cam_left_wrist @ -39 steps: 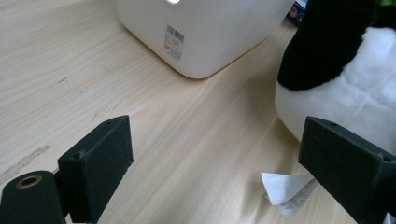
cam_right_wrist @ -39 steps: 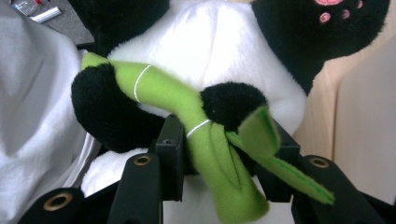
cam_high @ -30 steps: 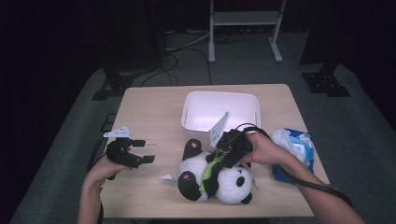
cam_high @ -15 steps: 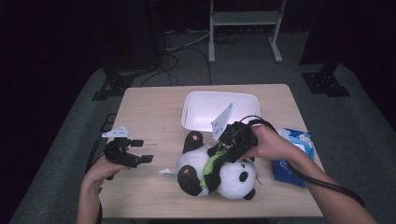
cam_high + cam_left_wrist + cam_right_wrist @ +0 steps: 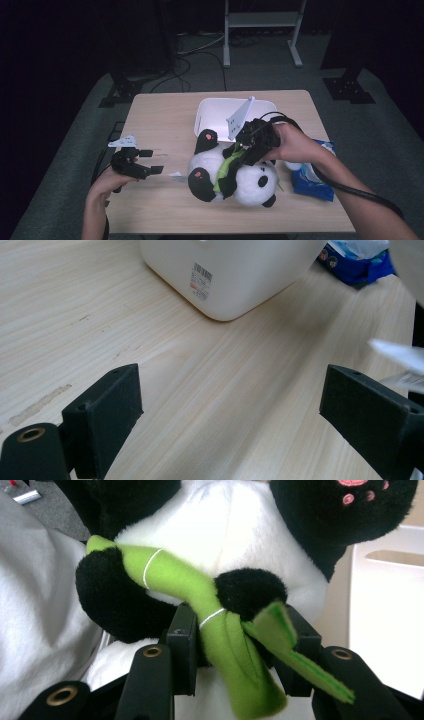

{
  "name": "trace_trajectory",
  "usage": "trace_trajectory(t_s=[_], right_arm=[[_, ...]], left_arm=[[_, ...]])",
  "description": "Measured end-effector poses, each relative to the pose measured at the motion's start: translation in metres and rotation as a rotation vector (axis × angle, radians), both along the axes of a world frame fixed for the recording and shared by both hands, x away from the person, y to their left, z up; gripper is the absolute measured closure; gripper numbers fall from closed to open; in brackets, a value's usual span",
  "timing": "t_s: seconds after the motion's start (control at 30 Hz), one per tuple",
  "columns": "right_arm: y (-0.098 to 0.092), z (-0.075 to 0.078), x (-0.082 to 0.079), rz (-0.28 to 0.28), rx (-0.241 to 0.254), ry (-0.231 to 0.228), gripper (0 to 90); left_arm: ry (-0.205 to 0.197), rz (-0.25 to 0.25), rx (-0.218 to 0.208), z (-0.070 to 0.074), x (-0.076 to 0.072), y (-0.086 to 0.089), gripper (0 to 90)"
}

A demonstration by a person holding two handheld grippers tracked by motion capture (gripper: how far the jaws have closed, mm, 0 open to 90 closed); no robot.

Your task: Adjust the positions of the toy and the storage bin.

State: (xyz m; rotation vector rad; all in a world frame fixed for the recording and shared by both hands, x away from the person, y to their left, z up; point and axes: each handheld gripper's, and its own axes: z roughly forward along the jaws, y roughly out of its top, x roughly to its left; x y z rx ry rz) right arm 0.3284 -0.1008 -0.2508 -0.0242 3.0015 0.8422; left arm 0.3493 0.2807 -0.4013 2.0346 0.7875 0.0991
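A black-and-white panda plush (image 5: 250,182) lies on its back on the wooden table (image 5: 165,125), partly raised, with a green bamboo stalk (image 5: 226,167) between its paws. My right gripper (image 5: 240,150) is shut on that stalk and a black paw. In the right gripper view the bamboo stalk (image 5: 200,590) runs between the two jaws against the panda's white belly (image 5: 225,520). My left gripper (image 5: 150,161) stands open over bare wood at the table's left. The left gripper (image 5: 230,410) has nothing between its fingers.
A white tub (image 5: 215,112) stands behind the panda; the same tub (image 5: 235,275) has a barcode label. A blue wipes pack (image 5: 312,180) lies at the table's right edge. A small white tag (image 5: 175,174) lies left of the panda.
My right gripper has risen with the bamboo in its grip, pulling the panda's body up and a little towards the tub. The left gripper has stayed where it was.
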Motion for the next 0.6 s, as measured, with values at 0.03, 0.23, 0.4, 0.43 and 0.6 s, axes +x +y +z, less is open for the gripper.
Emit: trace_trajectory(t_s=[0.03,0.23,0.4,0.43,0.6], right_arm=[[0.0,0.003,0.0,0.0,0.0,-0.005,57.4],[-0.002,0.017,0.001,-0.011,-0.004,-0.02,57.4],[-0.006,0.029,0.004,-0.024,0.002,-0.03,57.4],[-0.007,0.031,0.005,-0.028,0.003,-0.033,57.4],[-0.011,0.044,0.009,-0.048,0.002,-0.049,57.4]], left_arm=[[0.0,-0.001,0.0,0.0,0.0,0.0,8.7],[0.001,0.0,0.003,0.0,0.0,0.001,8.7],[0.001,0.002,-0.001,0.0,0.0,0.002,8.7],[0.001,0.002,0.0,0.0,0.0,0.002,8.7],[0.005,0.003,0.004,-0.002,0.001,0.002,8.7]])
